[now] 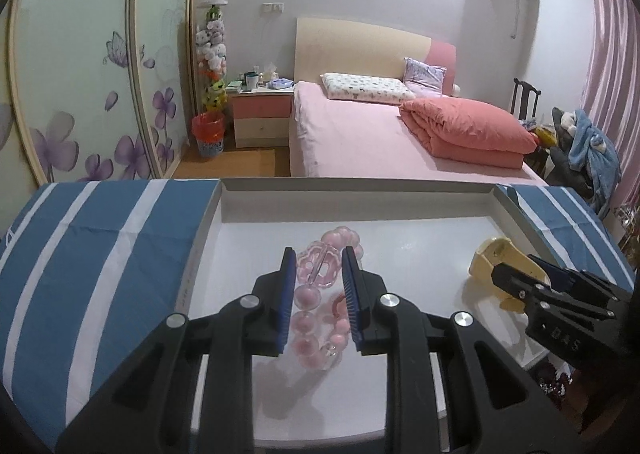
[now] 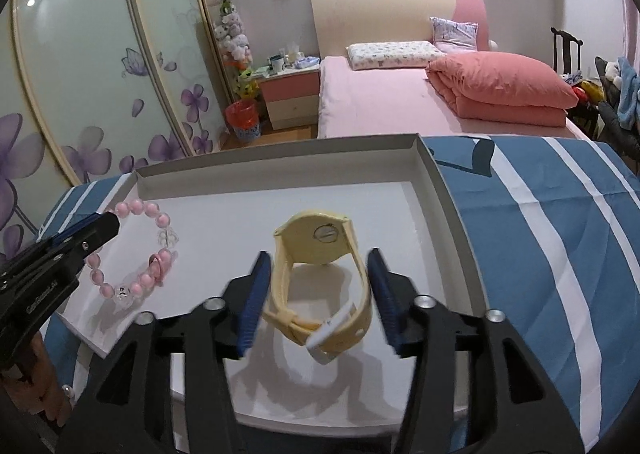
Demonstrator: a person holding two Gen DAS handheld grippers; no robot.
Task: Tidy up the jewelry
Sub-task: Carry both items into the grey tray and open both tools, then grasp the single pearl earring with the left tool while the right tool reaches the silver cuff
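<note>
Left gripper (image 1: 318, 268) is seen with its blue pads set narrowly around the pink bead bracelet (image 1: 316, 294); beads sit between the pads, but whether they are actually pinched cannot be told. The bracelet lies on the floor of the white shallow box (image 1: 360, 193), toward its left side. In the right wrist view the same bracelet (image 2: 140, 254) is seen partly covered by the left gripper's tip (image 2: 100, 228).

Right gripper (image 2: 316, 272) is spread around the pale yellow wristwatch (image 2: 320, 278), gaps showing on both sides of the strap, so nothing is pinched. The watch rests on the box floor (image 2: 400, 213), right of the bracelet, case back tilted toward the camera, strap buckled into a loop.

The box is set on a blue-and-white striped cloth (image 2: 540, 234). Beyond the box a pink bed (image 1: 360, 133) with a folded coral quilt (image 1: 472, 129) is seen, then a nightstand (image 1: 262, 113) and a flower-printed wardrobe (image 1: 100, 93) left of it.
</note>
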